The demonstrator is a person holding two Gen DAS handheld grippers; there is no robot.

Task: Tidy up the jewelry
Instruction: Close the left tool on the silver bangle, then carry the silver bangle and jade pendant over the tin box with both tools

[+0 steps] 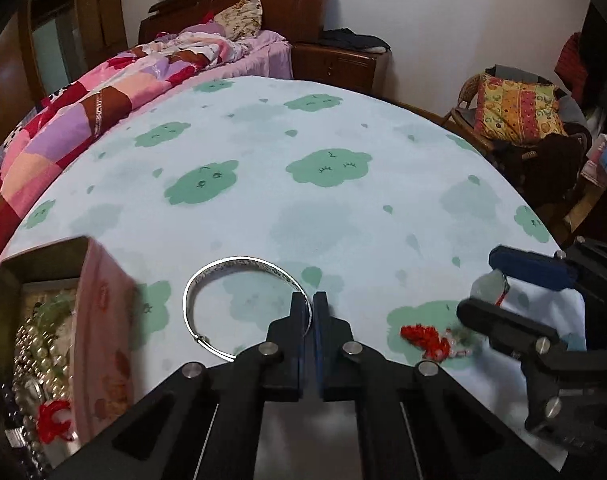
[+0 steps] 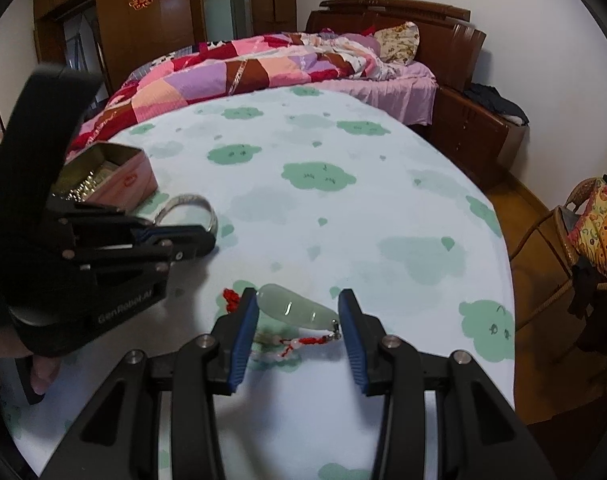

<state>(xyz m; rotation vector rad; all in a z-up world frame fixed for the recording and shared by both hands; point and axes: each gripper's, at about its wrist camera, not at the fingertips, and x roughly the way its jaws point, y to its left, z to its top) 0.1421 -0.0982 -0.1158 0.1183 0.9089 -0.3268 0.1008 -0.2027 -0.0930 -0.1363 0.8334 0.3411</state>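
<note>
Left wrist view: left gripper (image 1: 313,312) has its jaws pinched together on the rim of the silver bangle (image 1: 245,304), which lies flat on the cloud-print cloth (image 1: 343,208); the ring spreads away to the left of the fingertips, toward the pink tin (image 1: 103,320), just beside it and already holding beads. My read: the carry is short and leftward, and this hand is the nearer one to the tin. Right wrist view: right gripper (image 2: 299,332) stands part open, pads straddling the jade pendant (image 2: 295,304) without clearly pressing it. The pendant's long axis runs slantwise across the gap, red cord (image 2: 303,342) trailing toward the camera. The tin sits well off to the left, past the other gripper.
</note>
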